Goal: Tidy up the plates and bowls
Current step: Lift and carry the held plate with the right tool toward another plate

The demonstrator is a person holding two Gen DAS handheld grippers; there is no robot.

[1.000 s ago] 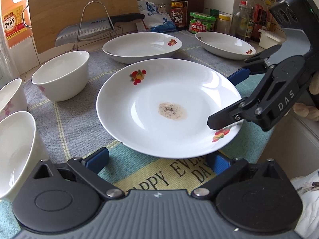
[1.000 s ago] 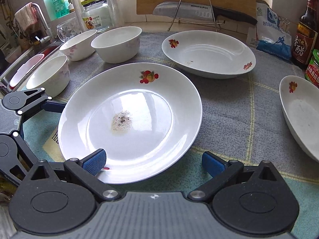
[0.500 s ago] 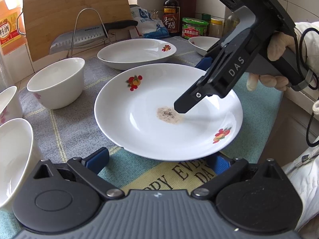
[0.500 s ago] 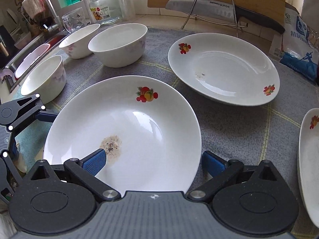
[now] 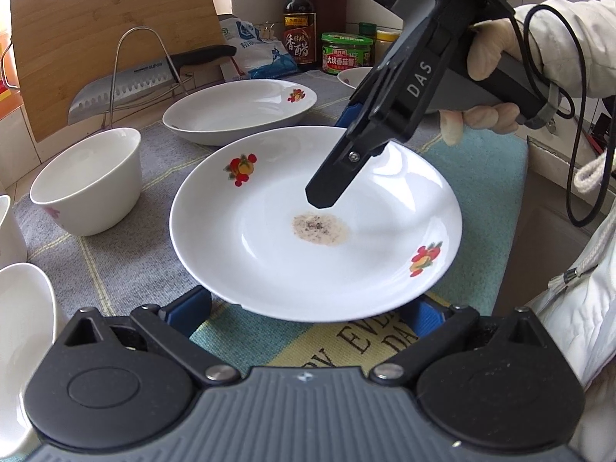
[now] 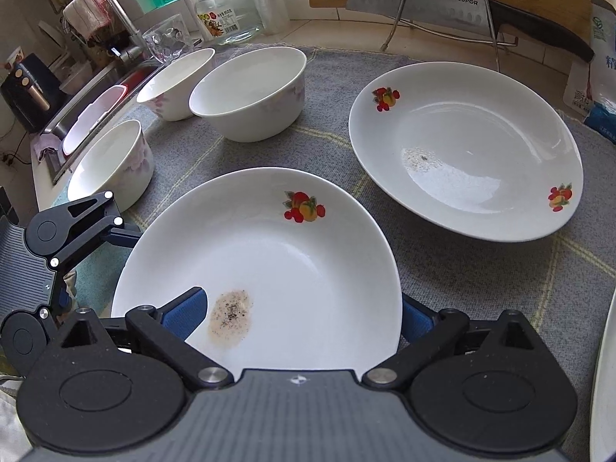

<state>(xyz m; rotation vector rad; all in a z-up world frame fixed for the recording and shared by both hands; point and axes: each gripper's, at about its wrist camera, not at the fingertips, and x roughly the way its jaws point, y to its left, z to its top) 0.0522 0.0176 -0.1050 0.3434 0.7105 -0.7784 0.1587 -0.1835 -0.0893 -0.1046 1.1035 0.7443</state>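
Right wrist view: my right gripper (image 6: 298, 313), fingers spread, straddles the white fruit-print plate (image 6: 269, 261) on the grey mat to clamp its rim, while my left gripper (image 5: 308, 308) waits open-fingered at the near edge.

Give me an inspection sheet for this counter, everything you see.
Surface: grey mat over the counter.
Job's things: near plate with a speckled stain; second plate; three bowls.
Clutter: knife on a wire rack, cutting board, bottle, jar.
Grippers: left gripper open at the near plate's rim; right gripper open, jaws astride its far rim.
Cables: black cable at the right wrist.
Surroundings: sink, tiled wall.
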